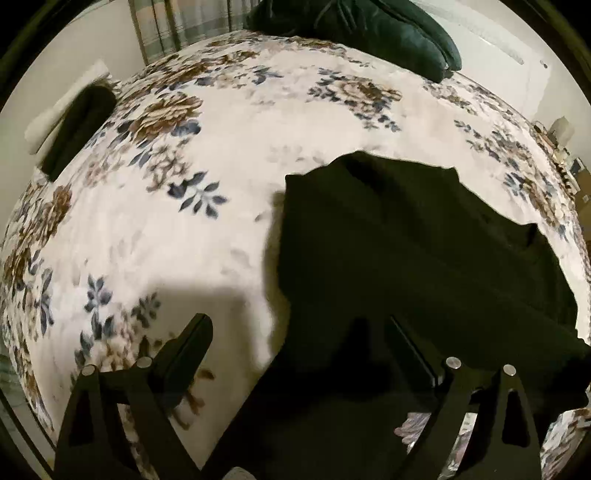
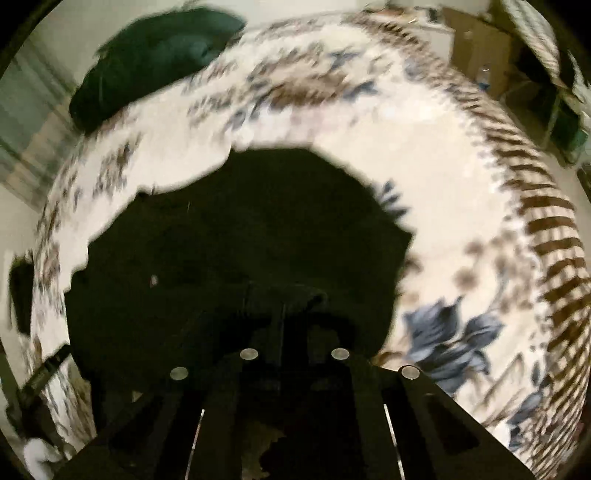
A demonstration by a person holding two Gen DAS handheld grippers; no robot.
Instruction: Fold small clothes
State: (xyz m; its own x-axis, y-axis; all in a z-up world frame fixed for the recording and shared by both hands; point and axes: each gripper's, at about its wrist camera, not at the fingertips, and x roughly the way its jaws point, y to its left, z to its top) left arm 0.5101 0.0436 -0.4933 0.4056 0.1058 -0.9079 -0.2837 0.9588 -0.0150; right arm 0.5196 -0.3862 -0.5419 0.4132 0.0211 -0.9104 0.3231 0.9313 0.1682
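A black garment lies spread on a floral bedspread. My left gripper stands open and wide at the garment's near left edge. Its left finger is over bare bedspread and its right finger is over the dark cloth, with nothing pinched between them. In the blurred right wrist view the same black garment fills the middle. My right gripper is shut, with a bunched fold of the black cloth at its fingertips.
A dark green pillow lies at the far end of the bed, and shows as a dark green pillow in the right view. A black item rests on something white off the left edge. Cardboard boxes stand beyond the bed's striped border.
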